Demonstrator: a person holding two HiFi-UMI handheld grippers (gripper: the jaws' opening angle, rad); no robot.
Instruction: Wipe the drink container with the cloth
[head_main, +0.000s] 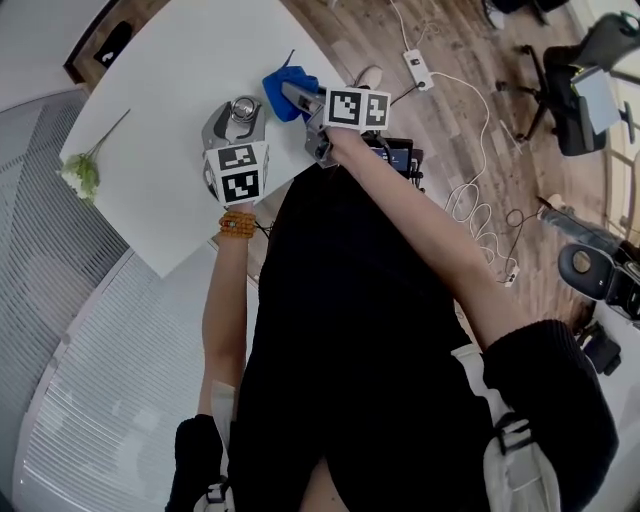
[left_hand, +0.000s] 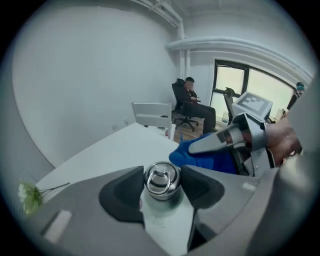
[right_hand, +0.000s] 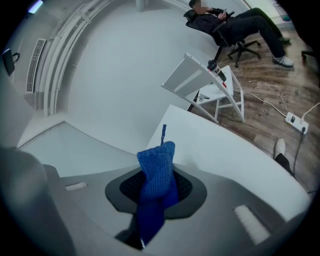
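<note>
in two claws, one bottle, one cloth.

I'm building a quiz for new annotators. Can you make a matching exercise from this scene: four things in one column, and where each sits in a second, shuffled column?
Things
1. drink container
2. cloth
3. flower
4. power strip

Places
A. on the wooden floor
B. clamped in the right gripper fingers
C. lying on the table, away from both grippers
D. gripped between the left gripper fingers

Pairs: 1-D, 2-B, 3-C, 4-A
</note>
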